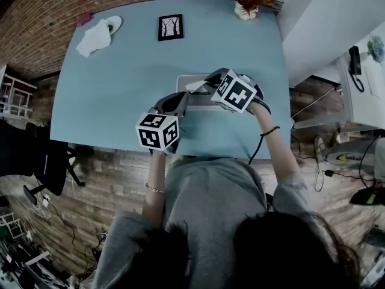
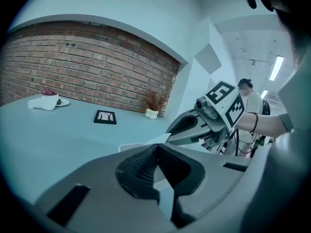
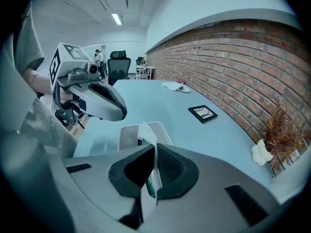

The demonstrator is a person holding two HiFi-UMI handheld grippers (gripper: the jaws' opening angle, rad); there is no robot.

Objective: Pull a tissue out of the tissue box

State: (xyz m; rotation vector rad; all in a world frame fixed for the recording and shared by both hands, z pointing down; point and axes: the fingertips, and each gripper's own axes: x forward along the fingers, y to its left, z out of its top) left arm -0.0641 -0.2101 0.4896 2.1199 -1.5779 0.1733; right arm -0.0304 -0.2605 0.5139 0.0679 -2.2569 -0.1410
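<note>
The right gripper [image 3: 154, 148] pinches a thin white tissue [image 3: 145, 132] between its ribbed black pads. The fingers are pressed together on the sheet, which stands up as a creased, pointed flap above the fingertips and trails down behind them. Directly beyond the fingertips sits the tissue box [image 3: 127, 136], a pale rectangular box with rounded corners. The tissue rises out of its top opening.

The left gripper [image 2: 156, 147], a smooth grey shell with the same dark, grooved pads, hovers just short of the box. Its fingertips meet in a narrow V with nothing between them. In the left gripper view the box's near edge lies just past those tips, and the right gripper reaches in from the far right side.

Both tools carry white cubes printed with black square markers and are held over the matte blue table [image 1: 132, 77] by a person in a grey top.

Well beyond both pairs of fingers, toward the rough red-brick wall [image 2: 87, 67], stand a small black-framed picture [image 1: 171, 27] and a dried, bristly plant in a lumpy white vase [image 1: 246, 2]. A white plate [image 1: 112, 24] lies beside a crumpled white cloth or paper [image 1: 93, 40].
</note>
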